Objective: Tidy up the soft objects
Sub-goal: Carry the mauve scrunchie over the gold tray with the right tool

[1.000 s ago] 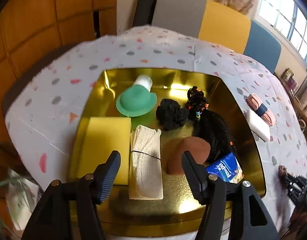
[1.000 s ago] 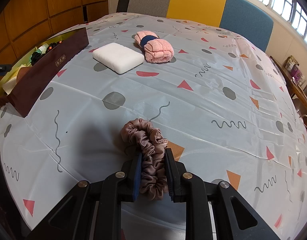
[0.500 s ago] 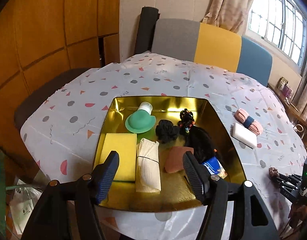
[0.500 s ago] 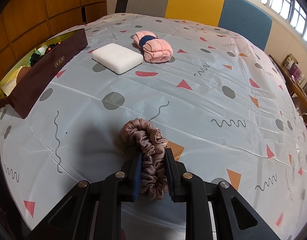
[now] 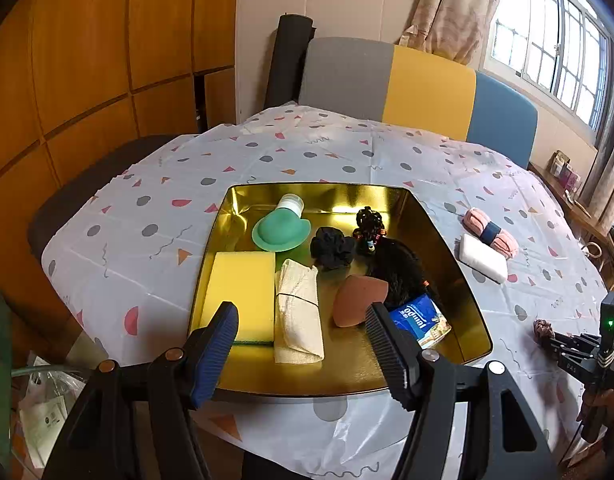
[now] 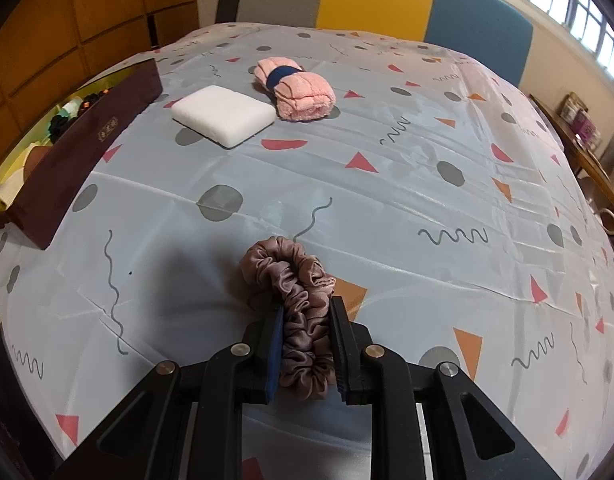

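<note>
My right gripper [image 6: 306,312] is shut on a mauve satin scrunchie [image 6: 295,280] that rests on the tablecloth. My left gripper [image 5: 301,320] is open and empty, held above the near edge of a gold-lined tray [image 5: 439,240]. The tray holds a yellow sponge [image 5: 239,288], a rolled cream cloth [image 5: 299,308], a brown pad [image 5: 357,298], a green cap-shaped item [image 5: 281,230], black scrunchies [image 5: 333,246] and a blue tissue pack [image 5: 421,318]. A white sponge [image 6: 223,114] and a pink rolled towel [image 6: 297,90] lie on the table beyond the scrunchie. The right gripper also shows in the left wrist view [image 5: 547,336].
The tray's dark outer wall [image 6: 79,148] stands at the left in the right wrist view. A grey, yellow and blue chair back [image 5: 407,88] stands behind the table. Wooden wall panels are at the left, a window at the right.
My left gripper has pulled up and back from the tray, so more of the table shows. The right gripper and scrunchie have not moved.
</note>
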The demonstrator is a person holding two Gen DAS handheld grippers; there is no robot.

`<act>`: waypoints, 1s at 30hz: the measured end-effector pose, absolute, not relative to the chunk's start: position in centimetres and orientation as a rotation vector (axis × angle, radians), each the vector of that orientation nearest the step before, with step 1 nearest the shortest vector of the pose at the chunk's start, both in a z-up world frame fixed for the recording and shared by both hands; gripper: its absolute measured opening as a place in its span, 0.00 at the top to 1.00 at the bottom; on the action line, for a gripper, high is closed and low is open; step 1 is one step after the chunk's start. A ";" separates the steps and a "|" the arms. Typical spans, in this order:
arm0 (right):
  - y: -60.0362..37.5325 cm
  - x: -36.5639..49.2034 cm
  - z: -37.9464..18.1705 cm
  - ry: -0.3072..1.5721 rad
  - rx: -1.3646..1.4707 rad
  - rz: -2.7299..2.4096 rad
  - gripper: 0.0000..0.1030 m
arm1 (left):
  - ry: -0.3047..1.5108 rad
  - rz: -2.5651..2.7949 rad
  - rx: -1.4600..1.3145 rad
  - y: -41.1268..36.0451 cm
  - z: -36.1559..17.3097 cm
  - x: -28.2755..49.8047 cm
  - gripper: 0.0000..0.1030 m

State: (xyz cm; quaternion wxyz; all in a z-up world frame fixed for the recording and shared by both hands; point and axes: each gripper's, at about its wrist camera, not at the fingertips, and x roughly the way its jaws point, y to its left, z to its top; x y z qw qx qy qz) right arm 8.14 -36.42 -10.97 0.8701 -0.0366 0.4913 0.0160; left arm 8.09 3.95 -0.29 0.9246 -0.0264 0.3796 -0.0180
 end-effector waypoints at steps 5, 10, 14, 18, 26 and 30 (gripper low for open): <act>-36.1 8.1 -11.0 1.028 -0.068 -0.008 0.79 | 0.778 -0.035 -0.069 4.7 -0.6 7.7 0.35; -35.8 8.2 -10.9 1.029 -0.055 -0.070 0.79 | 0.775 -0.032 -0.077 5.5 -0.8 7.4 0.35; -35.9 8.3 -10.5 1.044 0.014 -0.118 0.81 | 0.782 -0.020 -0.073 6.2 -1.1 7.1 0.35; -35.4 8.4 -9.4 1.025 0.095 -0.100 0.81 | 0.790 -0.004 -0.080 7.0 -1.5 7.0 0.35; -33.0 9.3 -7.8 1.002 0.122 -0.054 0.81 | 0.804 0.006 -0.097 7.6 -2.1 7.0 0.35; -32.3 9.2 -6.4 0.968 0.144 -0.030 0.81 | 0.799 0.007 -0.104 7.8 -2.0 7.0 0.35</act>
